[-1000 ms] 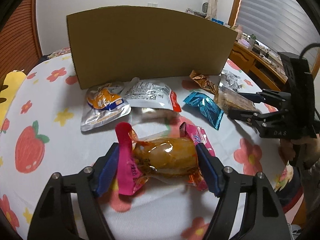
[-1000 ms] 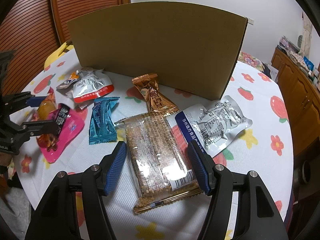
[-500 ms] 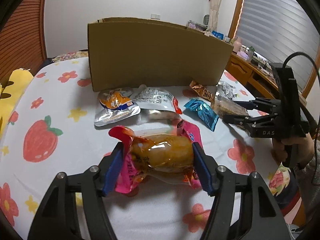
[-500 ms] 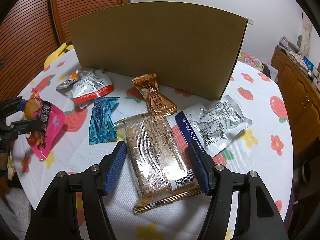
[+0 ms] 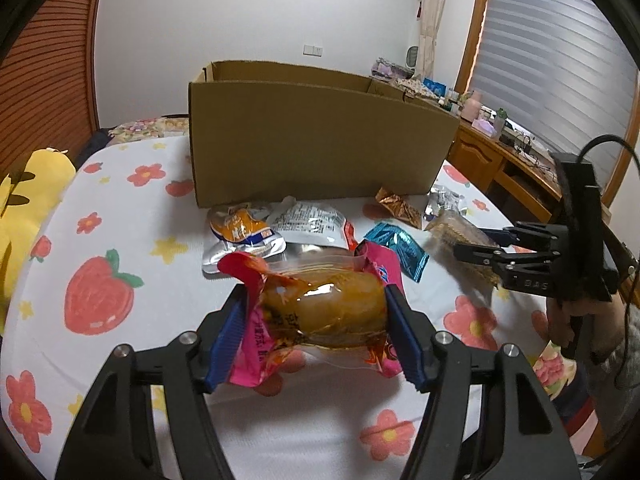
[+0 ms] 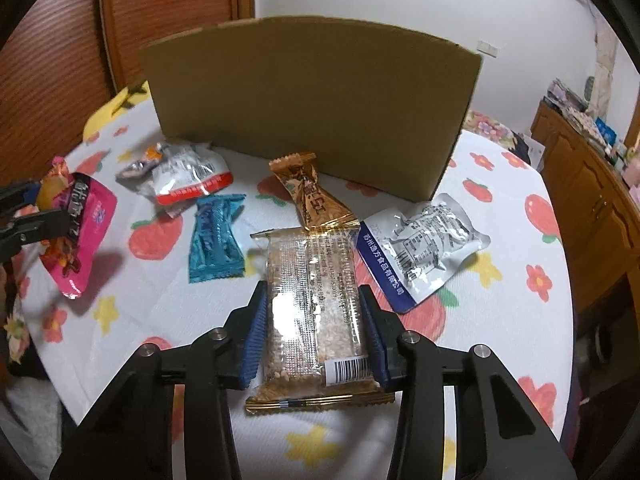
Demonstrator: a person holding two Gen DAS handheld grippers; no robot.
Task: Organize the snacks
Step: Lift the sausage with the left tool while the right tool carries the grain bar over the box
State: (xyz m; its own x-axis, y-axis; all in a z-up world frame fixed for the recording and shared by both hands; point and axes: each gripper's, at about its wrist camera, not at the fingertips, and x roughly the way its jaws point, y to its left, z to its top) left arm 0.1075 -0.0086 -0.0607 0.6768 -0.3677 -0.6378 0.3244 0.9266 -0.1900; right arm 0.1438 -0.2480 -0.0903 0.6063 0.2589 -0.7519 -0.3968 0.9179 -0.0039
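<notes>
Okay, my left gripper is clamped on the pink snack pouch, both blue pads pressing its sides, lifted off the tablecloth in front of the cardboard box. My right gripper has closed onto the sesame bar pack, pads touching both long edges; can't tell if it's off the cloth. In front of the box: brown candy wrapper nearest its wall, teal packet left of the bar, silver pouch with blue band toward the box's right corner, silver-red pouch and orange-silver pouch toward its left corner.
</notes>
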